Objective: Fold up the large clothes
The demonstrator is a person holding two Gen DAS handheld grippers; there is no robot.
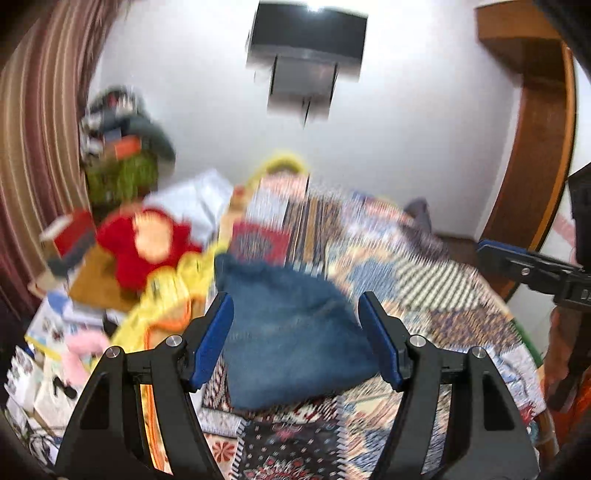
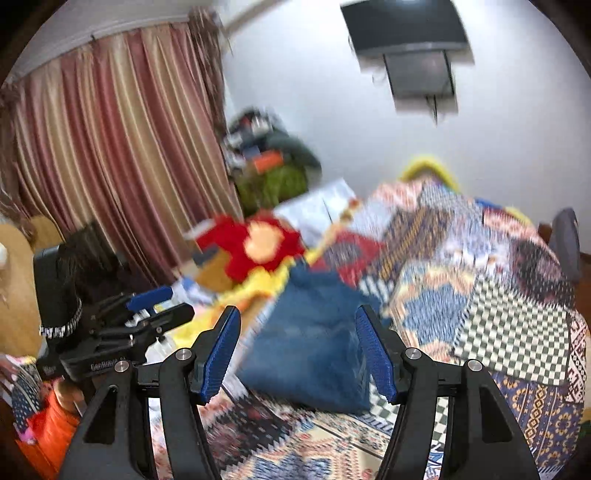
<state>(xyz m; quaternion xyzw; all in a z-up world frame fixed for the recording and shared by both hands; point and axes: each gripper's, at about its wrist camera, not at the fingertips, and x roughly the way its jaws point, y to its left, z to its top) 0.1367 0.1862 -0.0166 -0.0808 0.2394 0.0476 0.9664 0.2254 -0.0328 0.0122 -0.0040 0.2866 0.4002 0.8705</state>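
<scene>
Patchwork bedding [image 1: 461,306] in many prints is covering the bed that carries everything, and both views are smeared by motion blur. Nearest the cameras, the left gripper [image 1: 295,341] is hanging above the bed's near edge with its blue-padded fingers [image 1: 212,341] spread wide and nothing between them; the right gripper [image 2: 297,354] is doing the same, its fingers [image 2: 376,354] equally far apart and empty. Each is also showing in the other's view, off to the side and raised.

Just beyond both sets of fingertips, the denim garment [image 1: 291,332] is lying on the bedding as a compact blue bundle, apparently already folded down, near the bed's left edge. It is lying straight ahead of both grippers, its long axis running away from the near edge toward the far wall. Neither gripper is touching it. Judging by how the bundle is filling the gap between the fingers, the left gripper is probably slightly nearer, though the blur is making this uncertain.

Farther along the left edge, a yellow cloth [image 1: 173,291] and a red plush toy [image 1: 147,247] are resting, the toy's details unreadable. Beyond them, a striped curtain [image 2: 110,147] is hanging and a wall-mounted screen [image 2: 406,29] is showing on the white far wall. The garment's seams, layers and far end are too blurred to make out.
</scene>
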